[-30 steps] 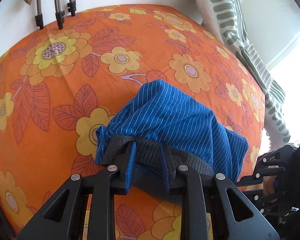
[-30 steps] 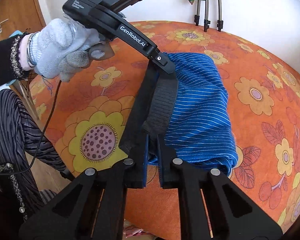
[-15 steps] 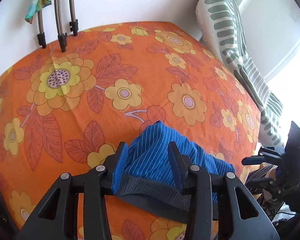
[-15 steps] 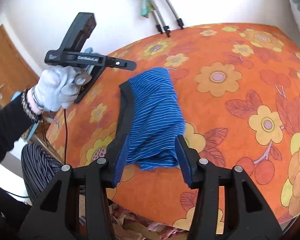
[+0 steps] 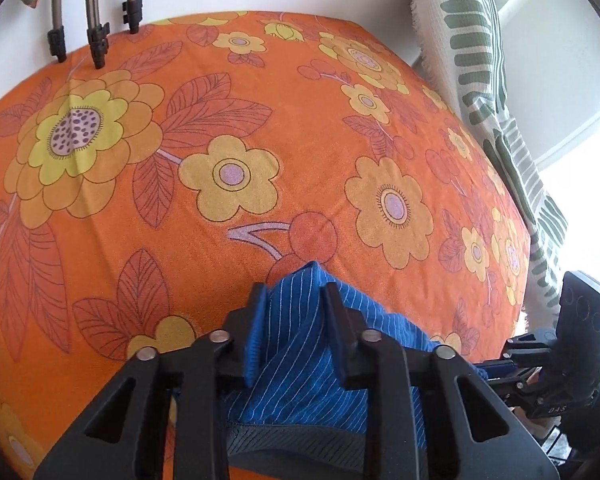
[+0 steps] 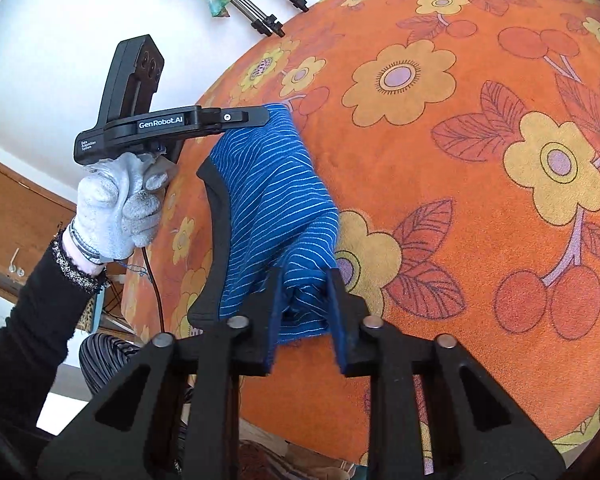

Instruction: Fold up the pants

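Blue pinstriped pants [image 5: 300, 380] with a dark grey waistband [image 6: 216, 240] lie folded near the front edge of the orange flowered table [image 5: 260, 120]. My left gripper [image 5: 294, 292] has a bunched fold of the blue cloth between its pads, and its jaws are closing on it. In the right wrist view the left gripper [image 6: 262, 115] pinches the pants' far corner, held by a gloved hand [image 6: 116, 208]. My right gripper [image 6: 304, 280] grips the near end of the pants [image 6: 268, 200]; its jaws are closing too, with cloth filling the gap.
Metal tubes with black tips [image 5: 96, 40] lean on the white wall behind the table. A white cloth with green marks [image 5: 480, 60] hangs at the right. The table's edge [image 6: 148, 264] drops off beside the waistband, with a wooden door [image 6: 12, 220] beyond.
A second ago both grippers held the waistband. Half a second ago both stood open over the pants. Now both have closed on the blue cloth at opposite ends, and the right view has rolled.
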Tool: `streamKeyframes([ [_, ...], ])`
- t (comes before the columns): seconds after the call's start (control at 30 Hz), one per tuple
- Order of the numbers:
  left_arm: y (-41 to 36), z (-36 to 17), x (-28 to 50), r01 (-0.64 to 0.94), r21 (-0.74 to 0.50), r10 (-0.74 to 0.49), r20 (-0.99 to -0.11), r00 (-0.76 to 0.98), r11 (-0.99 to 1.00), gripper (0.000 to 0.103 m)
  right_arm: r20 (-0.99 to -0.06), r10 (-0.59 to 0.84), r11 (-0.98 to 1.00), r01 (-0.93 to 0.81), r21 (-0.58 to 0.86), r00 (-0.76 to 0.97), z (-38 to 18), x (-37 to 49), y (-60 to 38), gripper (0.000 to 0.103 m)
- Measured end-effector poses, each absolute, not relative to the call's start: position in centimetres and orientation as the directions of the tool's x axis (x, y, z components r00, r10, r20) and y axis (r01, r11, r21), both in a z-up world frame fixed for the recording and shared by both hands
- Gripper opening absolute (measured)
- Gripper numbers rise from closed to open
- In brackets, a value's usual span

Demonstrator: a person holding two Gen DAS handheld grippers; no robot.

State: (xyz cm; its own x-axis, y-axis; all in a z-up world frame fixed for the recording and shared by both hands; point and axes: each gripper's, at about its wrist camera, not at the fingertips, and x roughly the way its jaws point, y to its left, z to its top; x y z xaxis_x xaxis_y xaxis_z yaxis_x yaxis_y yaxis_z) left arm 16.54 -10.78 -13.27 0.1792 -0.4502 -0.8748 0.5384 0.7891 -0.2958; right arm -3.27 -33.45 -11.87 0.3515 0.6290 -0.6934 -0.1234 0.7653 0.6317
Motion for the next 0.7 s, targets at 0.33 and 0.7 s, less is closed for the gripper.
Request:
streamKeyframes([
  [0.33,-10.9,-12.2,15.9,0.55,-0.14,-0.371,-0.867,0.334,0.823,0.03,-0.711,0.613,0.775,-0.088,0.626,0.346,-12.8,-4.0,-34.7,0.009],
  [0.7,-11.7,-9.4,6.0,0.71,-0.158,-0.475,-0.836,0.274,0.686,0.03,-0.667,0.663,0.712,-0.011,0.702,0.34,-13.3,-3.4,-36.3,0.042],
])
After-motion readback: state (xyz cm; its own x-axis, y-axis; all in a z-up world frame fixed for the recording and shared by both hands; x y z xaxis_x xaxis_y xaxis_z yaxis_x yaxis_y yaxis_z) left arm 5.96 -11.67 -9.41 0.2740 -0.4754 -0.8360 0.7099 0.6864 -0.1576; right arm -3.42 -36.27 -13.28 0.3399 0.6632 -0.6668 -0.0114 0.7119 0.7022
